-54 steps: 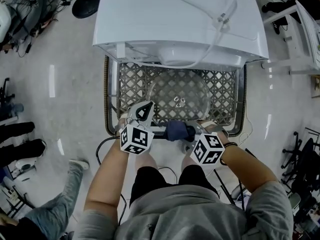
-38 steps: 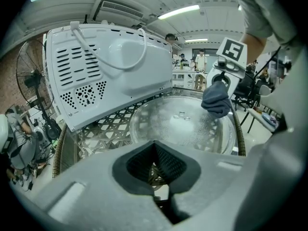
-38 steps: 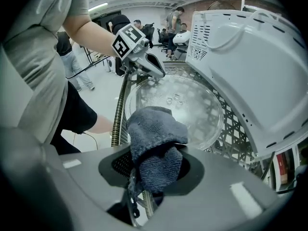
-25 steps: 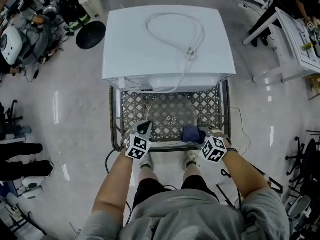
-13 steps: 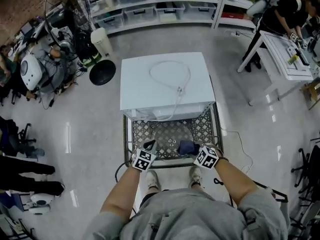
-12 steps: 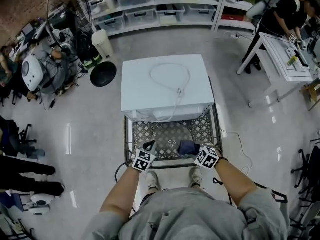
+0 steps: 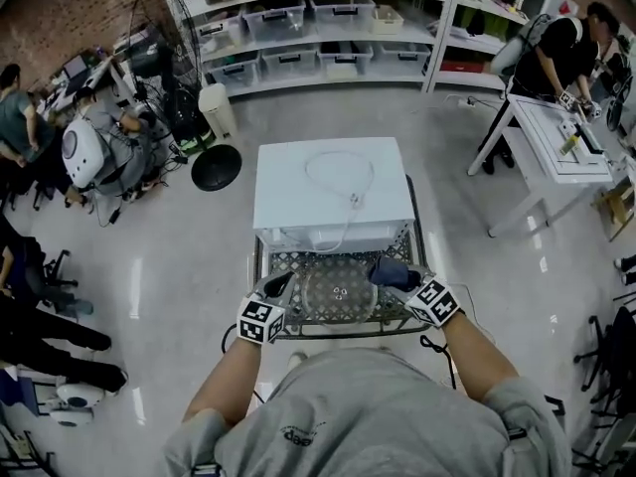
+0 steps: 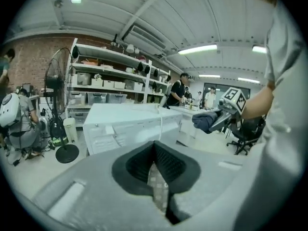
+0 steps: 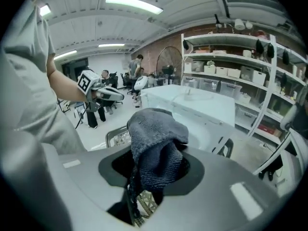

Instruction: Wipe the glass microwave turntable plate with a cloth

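The round glass turntable plate (image 7: 338, 291) lies flat on the lattice bed of a wire cart (image 7: 412, 256), in front of the white microwave (image 7: 333, 192). My left gripper (image 7: 281, 283) hangs at the plate's left edge, jaws shut with nothing between them (image 8: 155, 153). To the plate's upper right, my right gripper (image 7: 399, 275) is shut on a dark blue cloth (image 7: 390, 270), which bunches over its jaws (image 9: 155, 146). The cloth is held above the cart; whether it touches the plate I cannot tell. Each gripper shows in the other's view: right gripper (image 8: 219, 121), left gripper (image 9: 109, 94).
A white cord (image 7: 343, 182) is coiled on the microwave's top. Shelves with bins (image 7: 318, 18) line the back. Seated people and a fan (image 7: 149, 58) are at the left. A white desk (image 7: 556, 142) with a person stands at the right.
The head view has pulled back and up, showing more of the room. Both grippers moved from the cart's front edge to either side of the plate, the cloth still in the right one.
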### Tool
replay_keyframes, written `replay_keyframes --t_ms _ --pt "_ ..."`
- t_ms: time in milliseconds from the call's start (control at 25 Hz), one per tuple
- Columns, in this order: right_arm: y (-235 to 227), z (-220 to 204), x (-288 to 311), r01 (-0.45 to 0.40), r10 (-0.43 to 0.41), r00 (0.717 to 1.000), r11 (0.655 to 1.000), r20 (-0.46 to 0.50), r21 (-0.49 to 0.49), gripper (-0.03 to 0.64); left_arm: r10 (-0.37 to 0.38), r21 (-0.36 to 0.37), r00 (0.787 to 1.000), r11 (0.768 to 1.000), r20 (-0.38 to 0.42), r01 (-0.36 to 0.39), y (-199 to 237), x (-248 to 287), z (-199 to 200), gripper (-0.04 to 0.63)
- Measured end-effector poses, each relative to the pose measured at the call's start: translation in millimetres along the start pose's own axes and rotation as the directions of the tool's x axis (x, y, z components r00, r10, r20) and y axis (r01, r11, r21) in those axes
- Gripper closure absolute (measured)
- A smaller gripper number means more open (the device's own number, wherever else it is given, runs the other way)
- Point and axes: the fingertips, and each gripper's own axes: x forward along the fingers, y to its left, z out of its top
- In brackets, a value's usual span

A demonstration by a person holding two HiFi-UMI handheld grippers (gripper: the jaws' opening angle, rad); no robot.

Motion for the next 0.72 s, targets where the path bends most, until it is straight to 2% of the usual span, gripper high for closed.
replay_keyframes --t_ms 120,280,520,720 --pt "-15 22 -23 0.031 -0.037 0.996 0.996 0.082 0.078 0.475 0.019 -0.044 0.996 0.999 0.085 -0.016 3 -17 28 0.594" --pt "-32 42 -45 0.058 -0.087 0.980 0.986 0.179 0.159 0.476 0.038 -0.078 0.987 0.997 0.156 -0.026 7 -29 52 0.594" --pt "-46 61 -58 0.082 -0.143 0.951 0.971 0.273 0.225 0.476 0.055 -0.128 0.976 0.991 0.208 -0.028 11 -45 66 0.594" --pt "-48 58 -59 0.076 -0.148 0.947 0.966 0.286 0.247 0.476 0.063 -0.128 0.973 0.991 0.223 -0.035 10 -50 68 0.594"
